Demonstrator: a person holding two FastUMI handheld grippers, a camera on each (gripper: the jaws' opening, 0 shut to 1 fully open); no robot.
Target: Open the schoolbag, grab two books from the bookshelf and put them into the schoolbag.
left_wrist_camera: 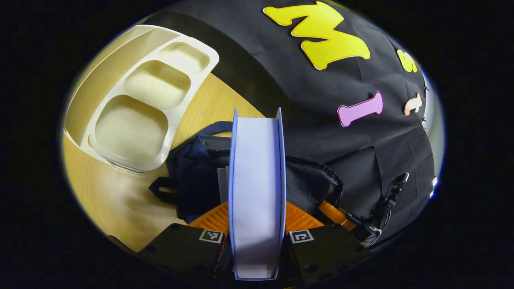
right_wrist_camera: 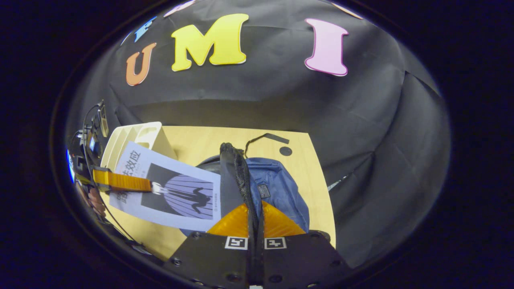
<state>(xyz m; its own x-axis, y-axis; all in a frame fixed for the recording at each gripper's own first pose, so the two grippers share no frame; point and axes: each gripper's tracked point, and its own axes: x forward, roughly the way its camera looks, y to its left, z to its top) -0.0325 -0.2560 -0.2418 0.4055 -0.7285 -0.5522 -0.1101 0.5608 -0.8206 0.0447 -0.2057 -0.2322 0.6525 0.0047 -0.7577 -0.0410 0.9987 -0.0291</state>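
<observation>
Left gripper view: my left claw (left_wrist_camera: 257,237) is clamped on a thick pale-blue softcover book (left_wrist_camera: 257,192), seen edge-on, white page block between the two covers, both fingers pressing the covers. Beyond its far edge lies the dark navy fabric schoolbag (left_wrist_camera: 192,180), slumped on the light wooden bench (left_wrist_camera: 104,192). Just past the bag lies a cream plastic bookshelf rack (left_wrist_camera: 140,100) with three rounded openings; I can see no book left in it from here.

Right gripper view: my right claw (right_wrist_camera: 255,228) is pinched nearly shut on a black webbing-and-zipper edge (right_wrist_camera: 237,168) of the schoolbag (right_wrist_camera: 281,192), lifting it upright so the mouth stays open. The same book (right_wrist_camera: 172,188) shows its flat cover here, matte, pale with a dark striped illustration, held by the left claw (right_wrist_camera: 120,181) and tilted over the bag's left side. The rack (right_wrist_camera: 136,138) stands behind it.

Step in hand, as I judge it: feeding a book into the opened bag. Whether this is the first or second book I cannot tell; the bag's inside is hidden.

Next move calls for: keep the flap taut and high with the right, tip the book's leading edge down into the gap, slide, then release. The bag cloth is limp and may fold across the opening; the book is stiff enough to push through.
</observation>
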